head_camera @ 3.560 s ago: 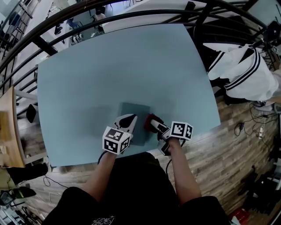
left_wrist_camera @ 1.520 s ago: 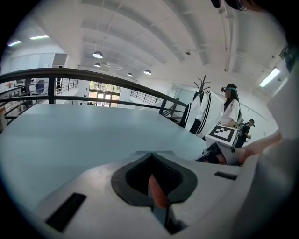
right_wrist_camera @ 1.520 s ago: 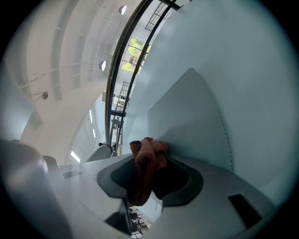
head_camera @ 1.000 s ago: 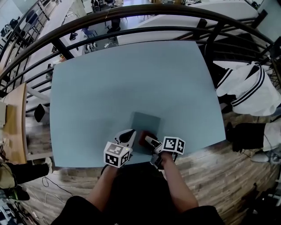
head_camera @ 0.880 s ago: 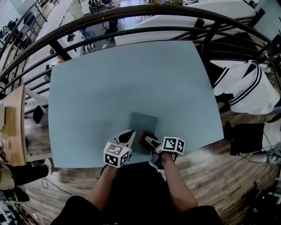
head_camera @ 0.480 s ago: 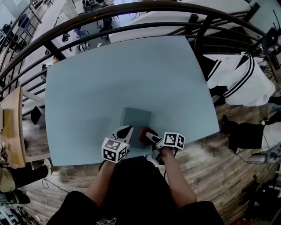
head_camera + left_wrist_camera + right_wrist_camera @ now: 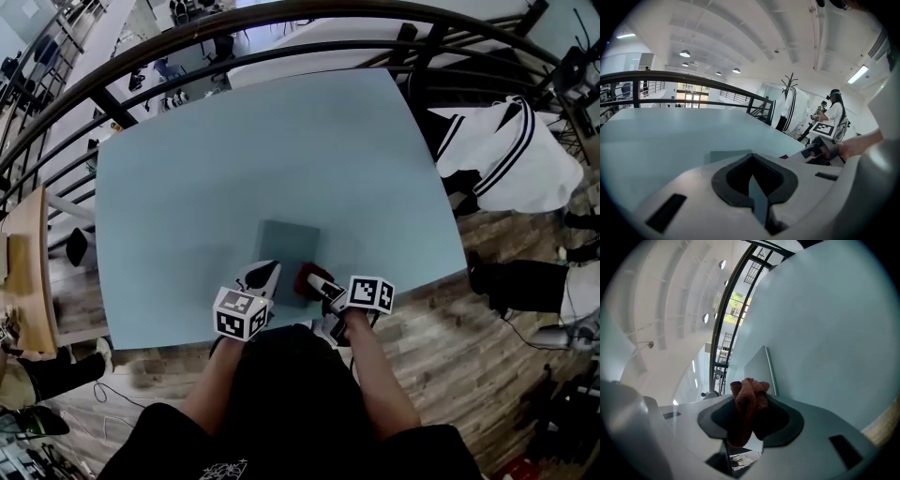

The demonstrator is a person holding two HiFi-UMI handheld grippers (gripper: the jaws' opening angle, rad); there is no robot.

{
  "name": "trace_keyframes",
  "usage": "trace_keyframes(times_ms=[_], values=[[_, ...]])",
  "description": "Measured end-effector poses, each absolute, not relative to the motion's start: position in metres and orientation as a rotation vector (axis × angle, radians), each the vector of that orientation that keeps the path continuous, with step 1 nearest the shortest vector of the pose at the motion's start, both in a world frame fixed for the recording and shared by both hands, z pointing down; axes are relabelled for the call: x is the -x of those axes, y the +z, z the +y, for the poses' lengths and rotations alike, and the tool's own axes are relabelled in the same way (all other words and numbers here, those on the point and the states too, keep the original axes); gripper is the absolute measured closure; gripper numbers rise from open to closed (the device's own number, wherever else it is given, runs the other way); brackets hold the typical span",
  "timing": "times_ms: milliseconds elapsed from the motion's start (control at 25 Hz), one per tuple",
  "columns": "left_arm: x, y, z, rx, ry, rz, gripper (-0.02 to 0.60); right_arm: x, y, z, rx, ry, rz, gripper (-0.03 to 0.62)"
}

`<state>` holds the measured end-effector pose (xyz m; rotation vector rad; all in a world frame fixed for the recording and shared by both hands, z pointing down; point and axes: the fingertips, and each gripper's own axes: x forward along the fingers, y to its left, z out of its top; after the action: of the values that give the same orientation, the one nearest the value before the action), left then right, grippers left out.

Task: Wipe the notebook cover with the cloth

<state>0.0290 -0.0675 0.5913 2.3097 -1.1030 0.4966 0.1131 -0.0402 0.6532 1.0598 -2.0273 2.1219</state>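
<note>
A grey-green notebook (image 7: 287, 246) lies flat near the front edge of the pale blue table (image 7: 262, 150). My right gripper (image 7: 313, 280) is shut on a red cloth (image 7: 305, 278), which sits at the notebook's near right corner. In the right gripper view the cloth (image 7: 749, 399) bunches between the jaws of the right gripper (image 7: 746, 427), with the notebook (image 7: 757, 367) just beyond. My left gripper (image 7: 262, 276) is at the notebook's near left corner. Its jaws are shut with nothing in them in the left gripper view (image 7: 753, 174), where the notebook (image 7: 727, 157) lies ahead.
The table's front edge (image 7: 403, 278) runs just behind both grippers. A black railing (image 7: 281, 23) curves round the far side. A white jacket with black stripes (image 7: 506, 150) hangs off to the right. A person (image 7: 834, 110) stands far off.
The head camera has shifted a little. Both grippers stay at the notebook's near edge, and the right one still holds the red cloth at the near right corner.
</note>
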Motion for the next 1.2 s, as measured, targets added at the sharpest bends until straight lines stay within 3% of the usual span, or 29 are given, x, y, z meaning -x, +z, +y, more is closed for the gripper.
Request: trace_keyframes(times_ms=[1200], values=[[0.069, 0.592, -0.030, -2.183, 0.475, -1.317, 0.574, 0.024, 0.667, -0.019, -0.856, 2.081, -2.034, 0.445]])
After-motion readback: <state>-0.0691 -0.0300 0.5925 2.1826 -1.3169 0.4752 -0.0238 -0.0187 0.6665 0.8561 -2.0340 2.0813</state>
